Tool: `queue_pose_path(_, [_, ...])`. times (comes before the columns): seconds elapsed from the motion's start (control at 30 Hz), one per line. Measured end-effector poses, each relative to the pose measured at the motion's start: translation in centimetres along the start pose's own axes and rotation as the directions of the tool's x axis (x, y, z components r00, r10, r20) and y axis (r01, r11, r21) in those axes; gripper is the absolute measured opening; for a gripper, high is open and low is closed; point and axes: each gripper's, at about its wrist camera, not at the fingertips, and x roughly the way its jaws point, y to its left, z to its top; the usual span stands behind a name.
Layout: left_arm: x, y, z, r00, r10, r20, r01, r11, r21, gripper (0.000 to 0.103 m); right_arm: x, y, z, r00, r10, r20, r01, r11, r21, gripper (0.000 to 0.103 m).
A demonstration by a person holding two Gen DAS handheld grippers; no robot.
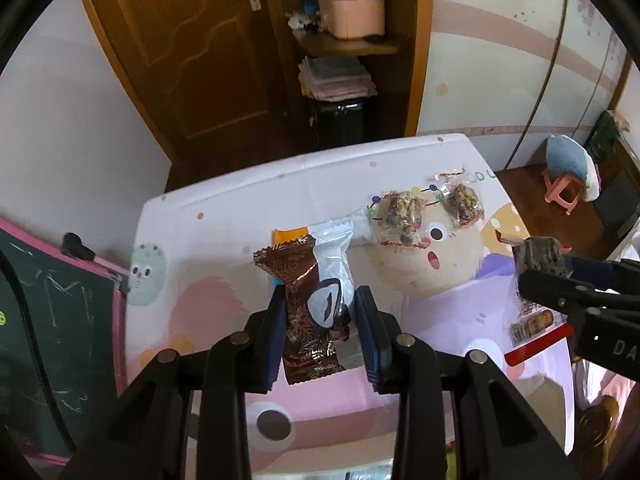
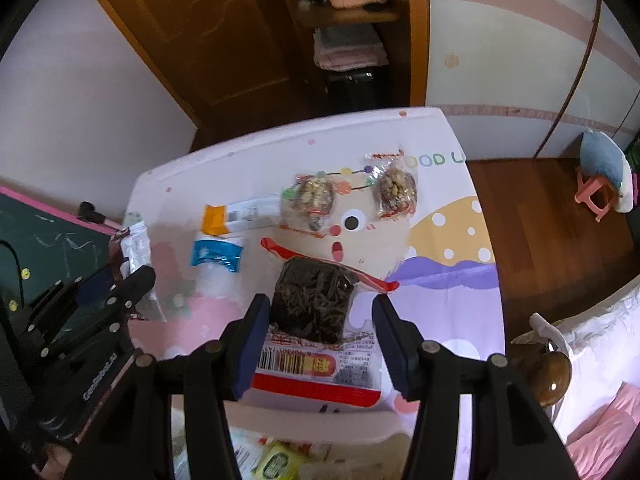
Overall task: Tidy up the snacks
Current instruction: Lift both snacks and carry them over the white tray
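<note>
My left gripper (image 1: 322, 300) is closed around a brown-and-white wrapped snack (image 1: 310, 300) and holds it above the table; it also shows in the right wrist view (image 2: 134, 248). My right gripper (image 2: 318, 308) is open around a red-edged packet of dark dried food (image 2: 316, 304), which lies between the fingers without a visible pinch; the packet shows partly in the left wrist view (image 1: 534, 326). Two clear nut-cake packets (image 2: 310, 200) (image 2: 396, 190) lie further back. An orange-and-white packet (image 2: 236, 216) and a blue-and-white packet (image 2: 216, 254) lie at the left.
The cartoon-printed table (image 2: 452, 292) ends at a wooden floor on the right. A green chalkboard (image 2: 44, 236) stands left. A door, a shelf and a pink stool (image 2: 592, 196) are behind. More packets lie below the near table edge (image 2: 280, 460).
</note>
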Motion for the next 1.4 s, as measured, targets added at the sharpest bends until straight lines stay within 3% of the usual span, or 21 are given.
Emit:
queue_pose_path(0.33, [-7.2,0.2,-3.7,0.997,-0.069,0.041,0.067,0.997,0.045,0.031,-6.3,1.9,-4.9,0.997,0.052,0.060,-0.050,0.998,-0.033,0.053])
queue_pose_path(0.7, [-11.8,1.4,-10.0,0.987,-0.158,-0.006,0.159,0.987,0.012,0.031,-9.8,2.5,-12.0,0.997,0.060,0.045,-0.057,0.997,-0.054,0.053])
queue_pose_path(1.1, [-12.7,-2.0,-16.1,0.966,-0.238,-0.103,0.245,0.968,0.060,0.031,-10.6,2.7,-18.4,0.999,0.044,0.011,-0.043,0.999,-0.033,0.053])
queue_pose_path(1.4, [-11.6,-4.1,-18.8,0.956,-0.246,-0.162,0.262,0.961,0.085,0.032,-9.2,2.1,-22.2,0.999,0.001,-0.042,-0.002,1.000,-0.013,0.054])
